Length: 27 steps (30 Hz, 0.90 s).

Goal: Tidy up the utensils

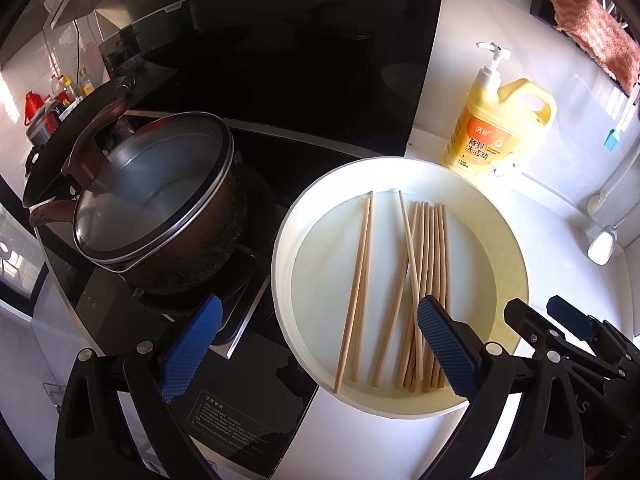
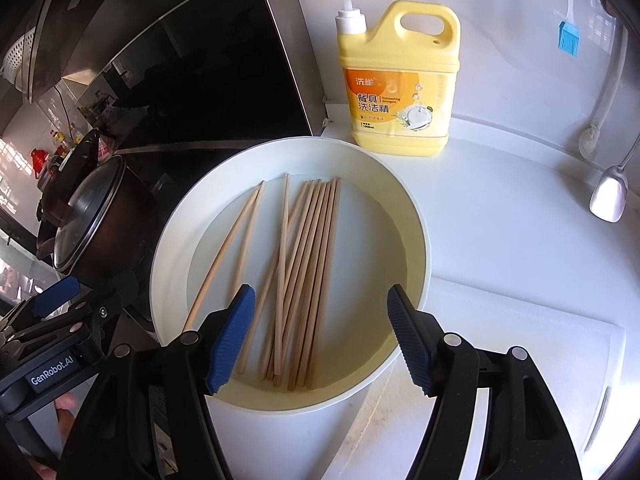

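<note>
Right tool (image 2: 320,340) hangs wide open over the near rim of the white basin (image 2: 416,216), nothing between its pads. Left tool (image 1: 320,348) gapes empty too. In the basin, wooden chopsticks (image 2: 308,264): a bundle at center, a pair toward ten o'clock. Yellow detergent jug (image 2: 400,80) stands on the tabletop (image 2: 500,240) at twelve o'clock; lidded pot (image 1: 160,208) at nine.

About a dozen plain wooden chopsticks (image 2: 304,276) lie flat on the floor of a round white basin (image 2: 420,248) with a low upright wall. Most lie side by side in a loose bundle, pointing the same way. One crosses the bundle at a slant. Two more lie apart from it, close together, nearer the stove side.
</note>
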Tool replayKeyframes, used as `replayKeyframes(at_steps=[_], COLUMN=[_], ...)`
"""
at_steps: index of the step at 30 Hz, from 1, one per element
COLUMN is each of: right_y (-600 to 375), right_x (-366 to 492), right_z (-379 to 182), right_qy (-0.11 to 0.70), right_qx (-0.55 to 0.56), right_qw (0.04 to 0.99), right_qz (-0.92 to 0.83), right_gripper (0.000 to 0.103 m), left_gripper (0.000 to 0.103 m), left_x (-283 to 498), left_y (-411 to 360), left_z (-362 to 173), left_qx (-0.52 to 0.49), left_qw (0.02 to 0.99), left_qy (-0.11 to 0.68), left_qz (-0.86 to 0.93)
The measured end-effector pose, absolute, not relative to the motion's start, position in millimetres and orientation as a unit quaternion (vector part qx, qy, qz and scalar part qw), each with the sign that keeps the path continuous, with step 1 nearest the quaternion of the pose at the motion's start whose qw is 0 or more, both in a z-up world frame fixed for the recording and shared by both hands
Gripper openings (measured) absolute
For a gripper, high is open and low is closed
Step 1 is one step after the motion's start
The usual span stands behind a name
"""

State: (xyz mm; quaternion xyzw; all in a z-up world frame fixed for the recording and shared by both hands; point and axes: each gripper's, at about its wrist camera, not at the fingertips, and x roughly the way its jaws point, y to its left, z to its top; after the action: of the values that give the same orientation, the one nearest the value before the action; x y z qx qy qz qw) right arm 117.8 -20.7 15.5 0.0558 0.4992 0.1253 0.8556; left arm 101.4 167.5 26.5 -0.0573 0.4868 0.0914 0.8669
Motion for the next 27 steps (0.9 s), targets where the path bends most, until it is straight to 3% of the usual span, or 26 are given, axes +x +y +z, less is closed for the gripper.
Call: replayKeyframes(at_steps=[27], right_y=[-19.4], right_x=[111.6], right_z=[20.7], right_qy=[0.496], right_qx=[0.054], right_qw=[0.857], right_qz=[0.128], right_gripper=[0.066], left_gripper=[0.097], left_x=[97.9], left_y=[172.7], left_z=[36.6], left_qx=[-0.056], left_qw=[0.875], left_qy=[0.469], left_qz=[0.102])
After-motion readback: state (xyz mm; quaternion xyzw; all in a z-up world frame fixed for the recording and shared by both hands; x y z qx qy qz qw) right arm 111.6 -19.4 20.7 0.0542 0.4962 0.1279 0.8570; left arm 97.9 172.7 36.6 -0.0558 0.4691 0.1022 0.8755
